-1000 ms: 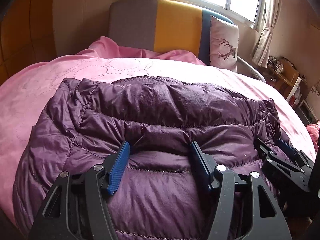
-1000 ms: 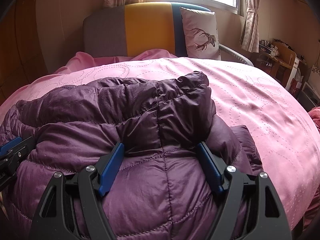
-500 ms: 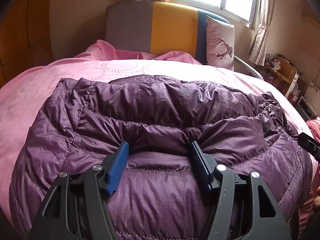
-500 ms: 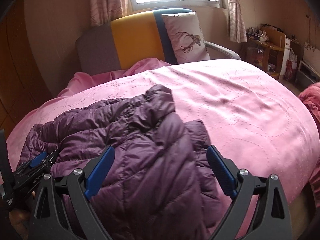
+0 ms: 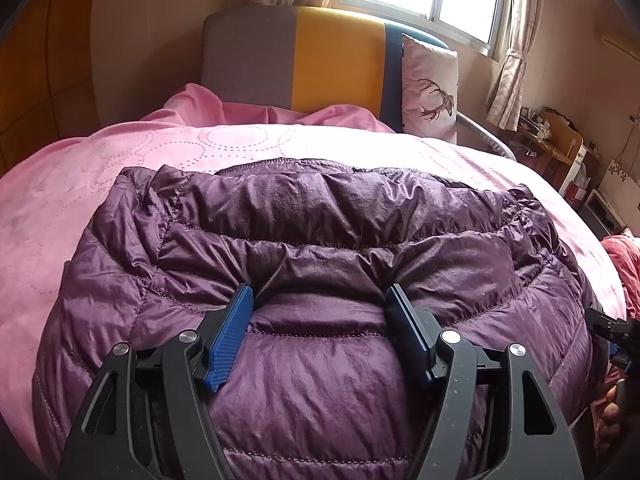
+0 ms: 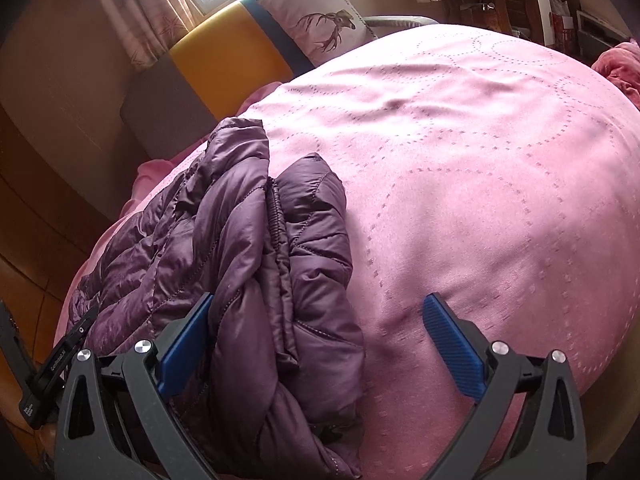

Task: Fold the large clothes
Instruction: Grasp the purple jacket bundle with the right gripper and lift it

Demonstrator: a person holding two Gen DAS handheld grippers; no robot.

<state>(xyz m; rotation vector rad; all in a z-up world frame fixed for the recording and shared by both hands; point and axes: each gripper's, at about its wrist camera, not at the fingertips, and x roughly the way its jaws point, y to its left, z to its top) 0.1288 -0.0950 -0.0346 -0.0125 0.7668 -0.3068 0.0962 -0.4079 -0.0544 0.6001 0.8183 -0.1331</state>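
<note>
**A:** What does the left wrist view show?

**B:** One purple quilted down jacket [image 5: 320,248], folded and spread across a pink bedspread [image 5: 80,184], filling the middle from 9 to 3 o'clock. The left gripper [image 5: 320,300], at 6 o'clock, has two blue-padded fingers [image 5: 230,340] set moderately apart, pressed into a puffy ridge of the jacket that bulges between them. Whether they pinch the fabric or merely rest on it is hard to tell. At 12 o'clock stands one headboard [image 5: 296,56] in three colours: grey, yellow, blue. One deer-print pillow [image 5: 430,88] leans at 1 o'clock. At 4 o'clock a black part of the other gripper is cut off by the edge.

**A:** And the right wrist view?

**B:** The view is tilted. One right gripper [image 6: 320,332], at 6 o'clock, jaws spread wide, holding nothing. Its left finger [image 6: 184,344] touches the jacket's [image 6: 248,264] bunched edge at 7 o'clock; its right finger is over bare bedspread [image 6: 460,160]. The jacket's lower end is hidden behind the gripper body. The pillow [image 6: 320,28] sits at 12 o'clock. Shelf clutter at 1 o'clock is too small to make out.
</note>
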